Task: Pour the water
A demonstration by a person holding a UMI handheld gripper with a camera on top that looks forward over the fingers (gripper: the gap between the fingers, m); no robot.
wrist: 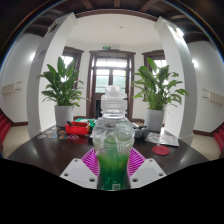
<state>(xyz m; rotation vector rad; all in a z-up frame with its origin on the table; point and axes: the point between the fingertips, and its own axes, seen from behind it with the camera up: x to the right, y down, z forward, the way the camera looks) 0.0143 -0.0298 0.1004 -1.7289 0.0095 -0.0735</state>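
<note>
Dark table [40, 150], plants far. Gripper [113, 165] clamps the capped bottle [113, 135] of green liquid; loose grip risks slipping when tilted.

We see our gripper [113, 165] at 6 o'clock, pointing forward toward 12. Two fingers, pale outer faces, pink pads: left pad [91, 160] at 7 o'clock, right pad [135, 160] at 5. Jaws set narrow, both pads pressed on bottle [113, 135] sides. Bottle held upright. No hand or arm visible.
</note>
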